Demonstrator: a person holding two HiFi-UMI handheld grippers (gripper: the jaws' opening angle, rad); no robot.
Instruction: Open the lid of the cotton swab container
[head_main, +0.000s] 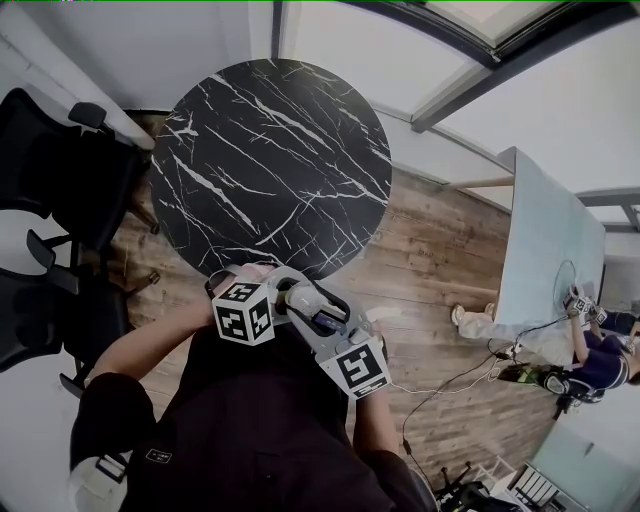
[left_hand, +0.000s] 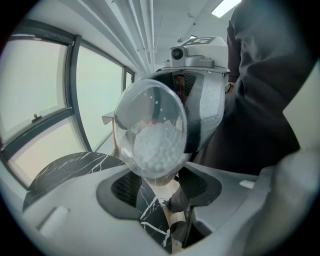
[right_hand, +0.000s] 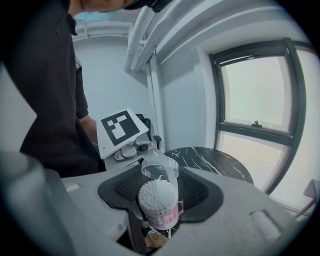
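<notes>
A round black marble table (head_main: 270, 165) stood on a wooden plank floor (head_main: 430, 290), with black office chairs (head_main: 55, 170) at its left. Dark-framed windows (right_hand: 257, 95) let pale daylight onto white walls (right_hand: 112, 75); a ceiling light (left_hand: 225, 7) glowed.

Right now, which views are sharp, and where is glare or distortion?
Head view: evenly lit, the table sharp, straight lines bent by the wide lens. Left gripper view: the clear lid looks soft, the window washed out. Right gripper view: the cotton swab container is sharp.
</notes>
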